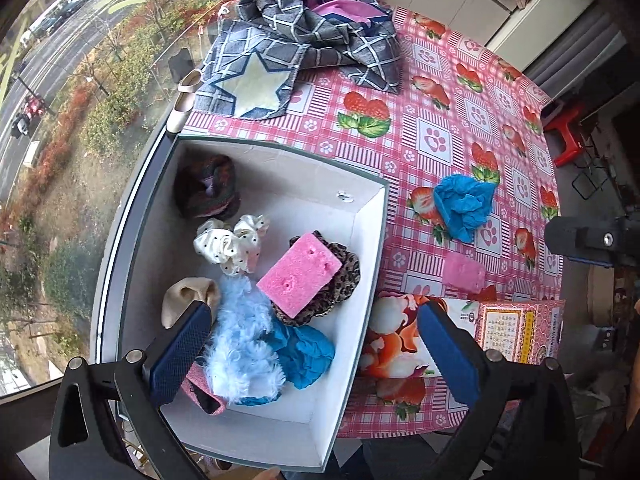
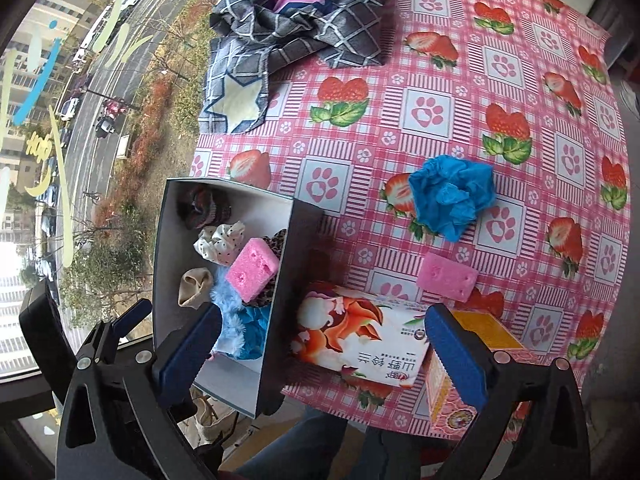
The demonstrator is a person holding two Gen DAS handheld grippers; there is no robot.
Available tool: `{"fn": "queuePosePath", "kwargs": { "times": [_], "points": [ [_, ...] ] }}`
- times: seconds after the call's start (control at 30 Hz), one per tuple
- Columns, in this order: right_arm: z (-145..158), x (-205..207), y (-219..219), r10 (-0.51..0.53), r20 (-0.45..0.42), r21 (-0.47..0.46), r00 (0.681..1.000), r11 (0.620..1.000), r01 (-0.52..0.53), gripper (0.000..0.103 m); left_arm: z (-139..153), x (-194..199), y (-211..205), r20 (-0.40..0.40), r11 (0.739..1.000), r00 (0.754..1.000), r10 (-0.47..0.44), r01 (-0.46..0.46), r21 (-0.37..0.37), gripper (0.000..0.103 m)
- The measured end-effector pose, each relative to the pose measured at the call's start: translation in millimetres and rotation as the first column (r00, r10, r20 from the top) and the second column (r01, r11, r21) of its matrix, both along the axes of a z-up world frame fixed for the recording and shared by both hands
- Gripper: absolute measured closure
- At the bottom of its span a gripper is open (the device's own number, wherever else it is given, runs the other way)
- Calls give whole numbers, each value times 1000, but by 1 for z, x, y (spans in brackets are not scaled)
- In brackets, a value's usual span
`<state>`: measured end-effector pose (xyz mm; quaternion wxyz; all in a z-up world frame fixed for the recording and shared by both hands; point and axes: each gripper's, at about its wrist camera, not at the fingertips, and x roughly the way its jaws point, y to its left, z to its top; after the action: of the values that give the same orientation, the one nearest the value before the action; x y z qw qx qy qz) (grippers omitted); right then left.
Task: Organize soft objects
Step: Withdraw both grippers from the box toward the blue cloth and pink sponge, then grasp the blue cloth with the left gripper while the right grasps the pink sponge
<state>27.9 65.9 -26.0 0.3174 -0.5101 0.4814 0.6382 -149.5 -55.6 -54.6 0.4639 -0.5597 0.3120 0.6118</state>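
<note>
Blue-padded and spread wide, the left tool [image 1: 316,356] and right tool [image 2: 324,356] grip nothing above the white box [image 1: 372,240] of soft things. Just beyond the right tool, the pink sponge [image 2: 447,277] lies on the table [image 2: 432,152] beside a printed carton [image 2: 360,336] that a careless reach may snag. Farther off, the crumpled blue glove [image 2: 452,196] could slip from a shallow pinch.

The left tool [image 1: 316,356] has two flat rectangular finger pads [image 1: 182,354] in dark blue with a fine dimpled texture, each set on a matte black angular arm that carries round silver screw heads and a triangular cutout near its base. The right tool [image 2: 324,354] is built the same, with dark blue textured pads [image 2: 456,356] on black arms studded with silver screws. Below it, blue denim trousers [image 2: 288,446] show.
</note>
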Motion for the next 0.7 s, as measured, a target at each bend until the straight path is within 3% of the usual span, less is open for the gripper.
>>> {"fn": "queuePosePath", "kwargs": {
  "times": [0.4,0.7],
  "points": [
    [-25,141,35,-231,0,-87,973,969,230,1,-41,89,107,43,982,986,-161,165,-97,0],
    [-65,200,39,-307,19,-175,951,936,306,1,-89,131,182,36,964,979,-203,206,-167,0]
  ]
}}
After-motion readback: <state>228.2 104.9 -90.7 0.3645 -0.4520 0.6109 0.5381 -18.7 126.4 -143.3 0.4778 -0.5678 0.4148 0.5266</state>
